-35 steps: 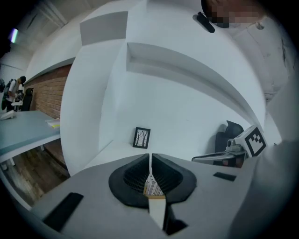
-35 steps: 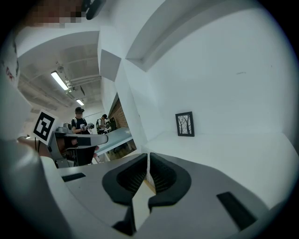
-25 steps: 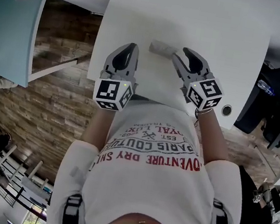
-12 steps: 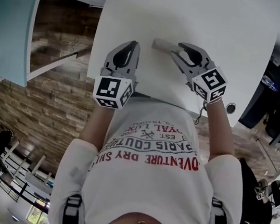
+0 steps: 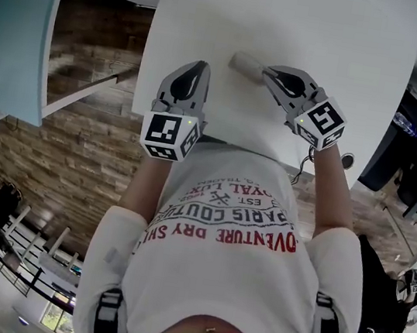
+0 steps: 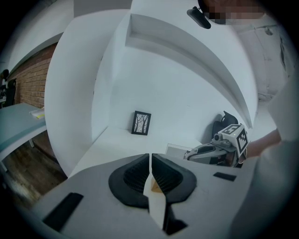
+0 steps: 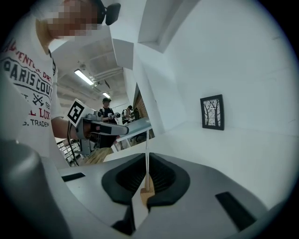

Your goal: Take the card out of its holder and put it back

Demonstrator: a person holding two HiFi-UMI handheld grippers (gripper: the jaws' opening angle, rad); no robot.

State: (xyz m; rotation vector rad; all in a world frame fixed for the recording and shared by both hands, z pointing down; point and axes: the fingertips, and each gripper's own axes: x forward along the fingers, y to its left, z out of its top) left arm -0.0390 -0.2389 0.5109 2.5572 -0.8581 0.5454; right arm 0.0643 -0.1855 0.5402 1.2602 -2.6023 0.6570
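Two grippers logged. Right gripper (image 7: 147, 158): jaws just closed, clamped on thin card (image 7: 146, 140), seen edge-on. Left gripper (image 6: 150, 161): jaws together, empty, near table (image 5: 309, 29) edge. Card on white table, right of left gripper.

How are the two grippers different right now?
On the right gripper, the fingers have just been closing and pinch a thin card; on the left gripper, the fingers are shut on nothing. The right gripper angles inward; the left gripper points straight ahead. Both carry marker cubes.
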